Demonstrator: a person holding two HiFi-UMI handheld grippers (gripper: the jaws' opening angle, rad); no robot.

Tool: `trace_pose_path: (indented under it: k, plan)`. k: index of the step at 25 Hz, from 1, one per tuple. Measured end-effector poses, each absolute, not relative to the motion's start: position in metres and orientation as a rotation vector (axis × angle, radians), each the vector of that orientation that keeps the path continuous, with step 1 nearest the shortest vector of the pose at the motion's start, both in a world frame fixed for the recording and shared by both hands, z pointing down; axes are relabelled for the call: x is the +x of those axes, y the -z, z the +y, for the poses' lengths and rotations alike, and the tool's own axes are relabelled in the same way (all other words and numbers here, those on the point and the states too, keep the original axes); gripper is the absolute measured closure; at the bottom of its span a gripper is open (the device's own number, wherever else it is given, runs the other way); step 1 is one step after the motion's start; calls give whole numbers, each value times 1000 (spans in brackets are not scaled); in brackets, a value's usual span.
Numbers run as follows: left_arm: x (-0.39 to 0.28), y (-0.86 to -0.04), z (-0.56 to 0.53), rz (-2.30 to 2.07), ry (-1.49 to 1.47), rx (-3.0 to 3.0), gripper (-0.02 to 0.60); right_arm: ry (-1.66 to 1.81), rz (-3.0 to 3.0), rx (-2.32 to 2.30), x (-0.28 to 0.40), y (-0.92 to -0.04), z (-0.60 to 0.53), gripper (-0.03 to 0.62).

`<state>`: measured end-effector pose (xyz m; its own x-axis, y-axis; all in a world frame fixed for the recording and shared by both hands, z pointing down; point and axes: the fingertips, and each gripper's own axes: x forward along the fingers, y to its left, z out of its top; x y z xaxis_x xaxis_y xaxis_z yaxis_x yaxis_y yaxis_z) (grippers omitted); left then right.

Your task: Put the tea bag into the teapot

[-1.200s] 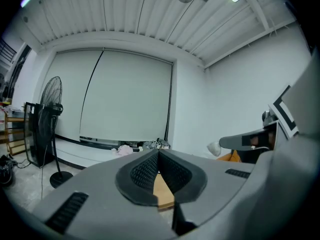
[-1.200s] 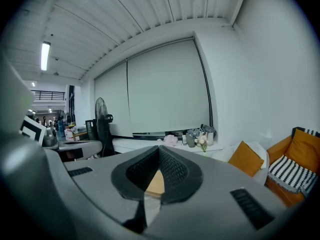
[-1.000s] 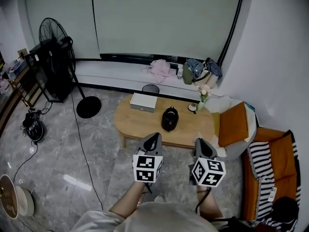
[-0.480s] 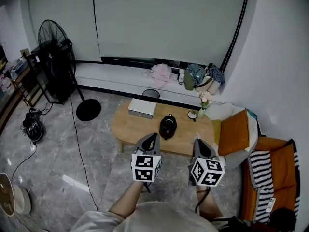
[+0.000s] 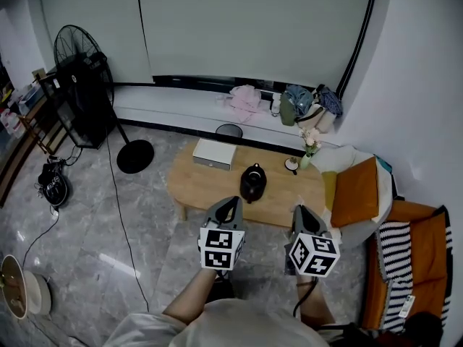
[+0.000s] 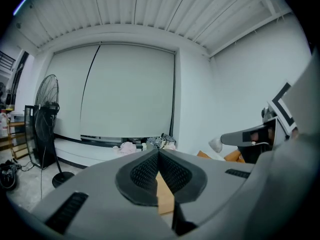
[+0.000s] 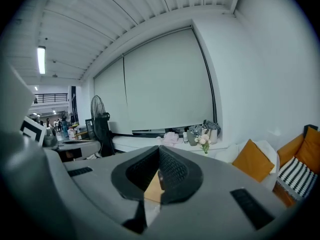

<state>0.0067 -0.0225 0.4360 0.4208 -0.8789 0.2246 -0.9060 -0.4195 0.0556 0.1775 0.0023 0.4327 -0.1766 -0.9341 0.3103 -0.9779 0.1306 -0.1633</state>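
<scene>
A black teapot [image 5: 253,181] stands with its lid on, near the middle of a low oval wooden table [image 5: 202,186]. I cannot make out a tea bag anywhere. My left gripper [image 5: 231,202] and right gripper [image 5: 299,210] are held side by side in the air, short of the table's near edge, both pointing at it. In the left gripper view the left gripper [image 6: 158,153] has its pads meeting at the tip with nothing between them. The right gripper [image 7: 160,150] looks the same in its own view, shut and empty.
On the table are a white box [image 5: 214,153] at the back left, and a small cup [image 5: 291,165] and a flower vase [image 5: 309,148] at the back right. An orange cushion [image 5: 356,191] lies to the right. A standing fan [image 5: 81,53] is at the left, with cables across the grey floor.
Both grippers and the head view have drifted a little towards the table. Their jaws stay shut, and nothing on the table has moved.
</scene>
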Motion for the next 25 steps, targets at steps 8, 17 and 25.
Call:
trace_pose_path:
  k: [8,17,25]
  plan:
    - [15,-440,-50,-1576,-233,2504,577,-489,-2255,1916,182,-436,-24,560]
    - [25,-432,-120,-1561,-222,2548,575,-462,-2258,1949,189,-428,-87,560]
    - [37,-421,-188,-1518,-201,2584,577,-443,-2229,1990,200,-420,-150,560]
